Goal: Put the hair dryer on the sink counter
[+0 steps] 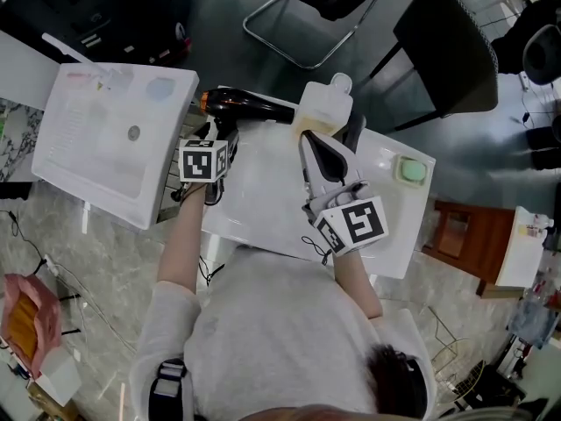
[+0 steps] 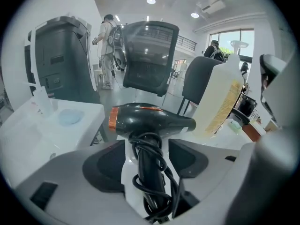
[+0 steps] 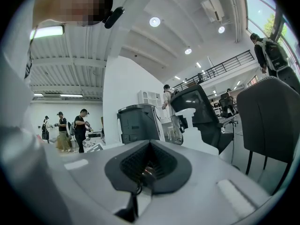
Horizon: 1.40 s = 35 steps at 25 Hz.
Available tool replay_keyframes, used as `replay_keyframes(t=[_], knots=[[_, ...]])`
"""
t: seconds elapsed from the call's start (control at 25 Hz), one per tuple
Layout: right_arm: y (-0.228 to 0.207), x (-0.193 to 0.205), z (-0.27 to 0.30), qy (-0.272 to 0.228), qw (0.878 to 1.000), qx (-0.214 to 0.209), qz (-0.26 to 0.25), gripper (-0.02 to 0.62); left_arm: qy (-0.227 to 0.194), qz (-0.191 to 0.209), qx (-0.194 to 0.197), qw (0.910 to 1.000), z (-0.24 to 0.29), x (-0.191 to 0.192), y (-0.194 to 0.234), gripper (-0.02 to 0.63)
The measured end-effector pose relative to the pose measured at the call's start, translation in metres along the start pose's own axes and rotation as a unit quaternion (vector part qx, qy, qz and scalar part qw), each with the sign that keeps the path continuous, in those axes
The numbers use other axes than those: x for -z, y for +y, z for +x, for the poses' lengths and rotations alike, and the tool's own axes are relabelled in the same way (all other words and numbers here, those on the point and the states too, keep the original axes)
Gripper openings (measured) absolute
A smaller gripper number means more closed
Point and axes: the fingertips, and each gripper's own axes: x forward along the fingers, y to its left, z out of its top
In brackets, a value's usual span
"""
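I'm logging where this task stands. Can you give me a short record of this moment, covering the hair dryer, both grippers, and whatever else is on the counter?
hair dryer: lies at the far edge of the sink counter, with its cord wrapped round the handle
left gripper: jaws apart on either side of the handle, pads not pressing on it
right gripper: jaws together
pump bottle: stands beside the dryer
pale green item: sits at the counter's right corner
status: dryer on the counter, not gripped

left gripper (image 2: 146,159) wide apart; right gripper (image 3: 148,167) closed
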Motion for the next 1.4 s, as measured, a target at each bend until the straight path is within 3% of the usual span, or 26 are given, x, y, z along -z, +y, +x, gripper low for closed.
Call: replay_keyframes(t=[0.08, 0.28, 0.4, 0.68, 1.0, 1.4], knots=[[0.007, -0.002, -0.001, -0.001, 1.000, -0.002, -0.005, 0.011, -0.015, 0.000, -0.005, 0.9999, -0.012, -0.003, 0.002, 0.256], [0.025, -0.006, -0.008, -0.006, 1.000, 0.000, -0.004, 0.011, -0.065, -0.013, -0.014, 0.9977, -0.046, -0.009, 0.007, 0.048], [0.033, -0.007, -0.012, -0.007, 1.000, 0.003, -0.012, 0.011, -0.102, -0.019, -0.012, 0.9946, -0.069, -0.014, 0.007, 0.011], [0.060, -0.008, -0.019, -0.008, 0.999, 0.012, -0.028, 0.011, -0.191, -0.023, 0.007, 0.9814, -0.134, -0.022, 0.009, 0.008], [0.095, -0.016, -0.034, -0.016, 0.999, 0.022, -0.046, 0.011, -0.260, -0.030, 0.010, 0.9650, -0.210, -0.020, 0.017, 0.008], [0.135, -0.034, -0.058, -0.040, 0.996, 0.033, -0.067, 0.011, -0.344, -0.016, 0.019, 0.9385, -0.302, -0.021, 0.014, 0.008]])
